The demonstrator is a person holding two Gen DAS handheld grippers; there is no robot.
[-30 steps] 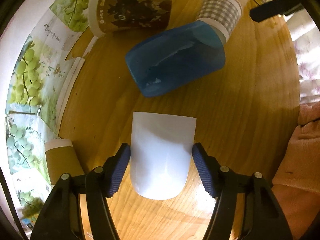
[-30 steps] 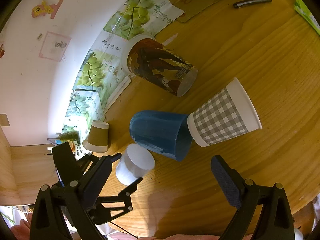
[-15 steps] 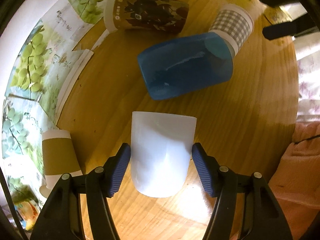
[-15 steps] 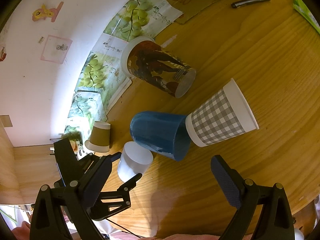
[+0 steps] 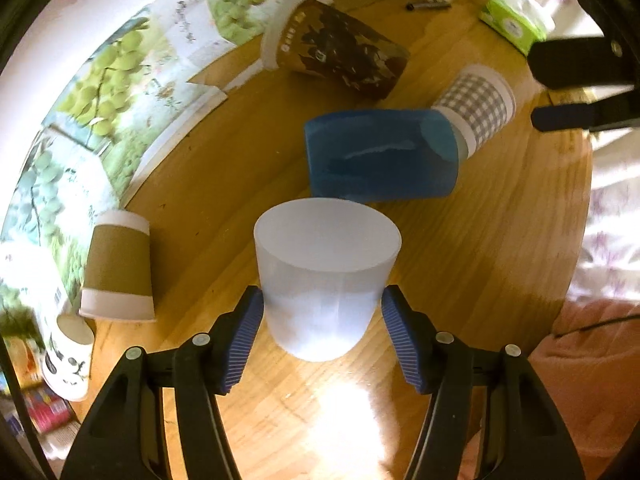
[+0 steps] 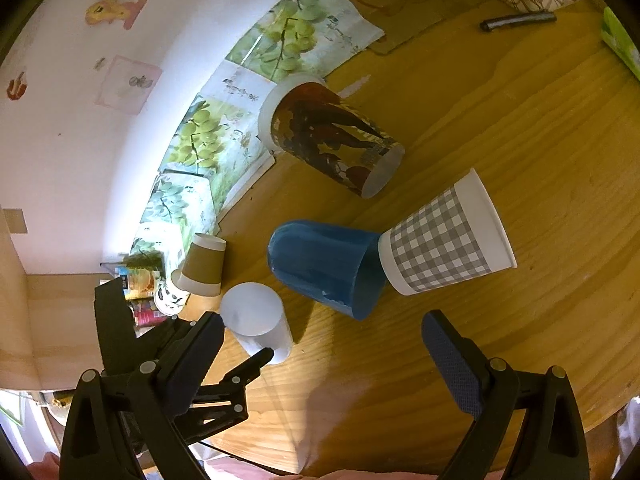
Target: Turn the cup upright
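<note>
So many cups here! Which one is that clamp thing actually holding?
The plain white cup, squeezed between the left gripper. The blue cup, checked cup and dark printed cup lie untouched on the table.

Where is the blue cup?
The blue cup lies on its side mid-table, just beyond the white cup, its open end against the checked cup.

Count, both wrist views: 6 cups, namely 1 white cup [image 5: 326, 280], 1 blue cup [image 5: 380, 154], 1 checked cup [image 5: 478, 106], 1 dark printed cup [image 5: 336, 50], 1 brown cup [image 5: 118, 266], 1 white patterned cup [image 5: 68, 358]. 1 pen [image 5: 428, 5]. 1 tissue pack [image 5: 514, 26]. 2 grippers: left gripper [image 5: 322, 334], right gripper [image 6: 320, 344].
</note>
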